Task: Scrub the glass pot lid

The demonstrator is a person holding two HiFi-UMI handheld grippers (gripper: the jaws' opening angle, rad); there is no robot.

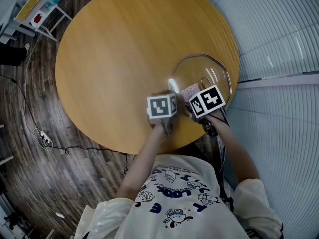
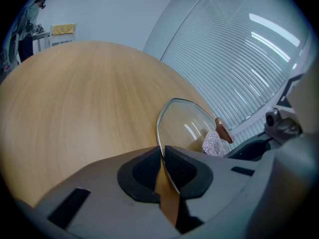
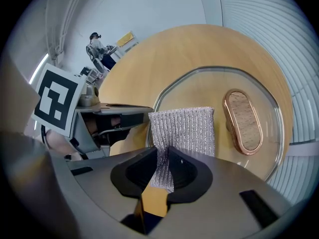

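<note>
A glass pot lid (image 1: 202, 73) with a copper-coloured handle (image 3: 242, 119) lies near the right edge of a round wooden table (image 1: 119, 59). My left gripper (image 2: 163, 156) is shut on the lid's near rim, which runs between its dark pads. My right gripper (image 3: 164, 156) is shut on a silvery mesh scrub pad (image 3: 184, 129). The pad hangs forward over the glass, just left of the handle. In the head view both marker cubes sit side by side at the lid's near edge, with the left cube (image 1: 162, 105) beside the right cube (image 1: 206, 101).
Window blinds (image 1: 279, 44) run close along the table's right side. A white cart (image 1: 37, 11) stands on the dark floor at the far left, with cables (image 1: 45, 138) trailing nearby. A person (image 3: 98, 49) stands far off beyond the table.
</note>
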